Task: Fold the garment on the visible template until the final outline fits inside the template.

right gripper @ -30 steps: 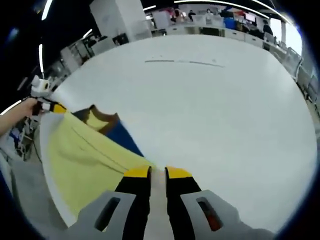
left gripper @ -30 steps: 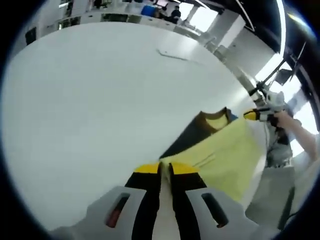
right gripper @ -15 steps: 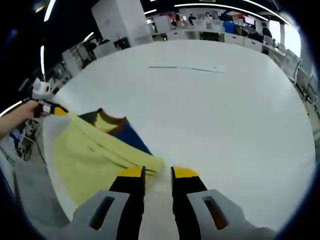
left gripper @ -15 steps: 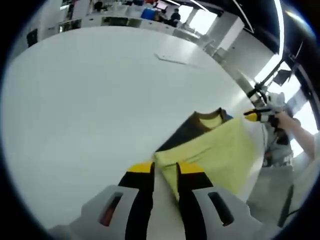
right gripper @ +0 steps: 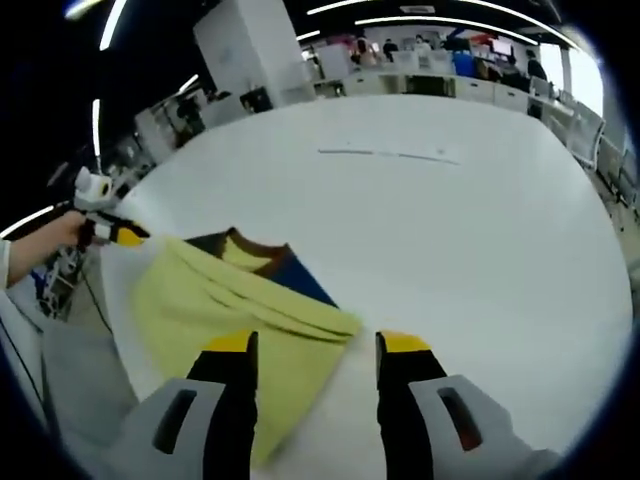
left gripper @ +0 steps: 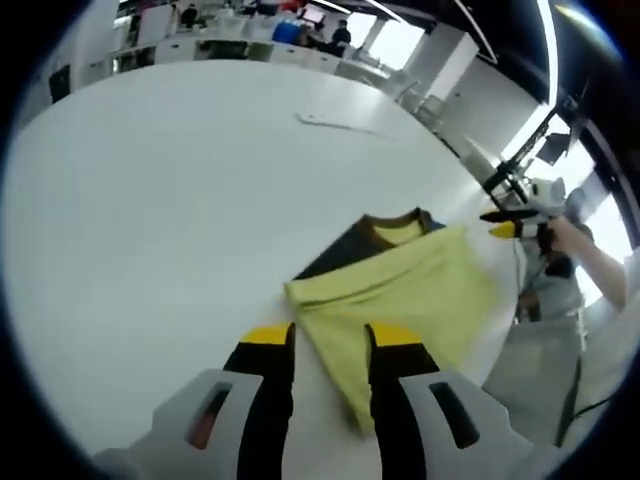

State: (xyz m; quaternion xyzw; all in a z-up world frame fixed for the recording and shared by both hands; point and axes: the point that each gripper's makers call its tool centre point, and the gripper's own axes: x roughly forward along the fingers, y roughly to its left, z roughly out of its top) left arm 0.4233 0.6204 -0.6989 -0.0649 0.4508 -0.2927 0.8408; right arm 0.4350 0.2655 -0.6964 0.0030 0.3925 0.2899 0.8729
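I see the garment, a yellow piece folded over a dark navy layer with a brown collar, lying on the white tabletop near its edge. In the left gripper view, the left hand-held gripper has its jaws apart, and the yellow corner lies between and just ahead of them, released. In the right gripper view, the right hand-held gripper likewise stands with jaws spread, the garment partly beneath its left jaw. The lower hem is cut off behind the jaws. I cannot make out any template outline; a faint line lies far across the tabletop.
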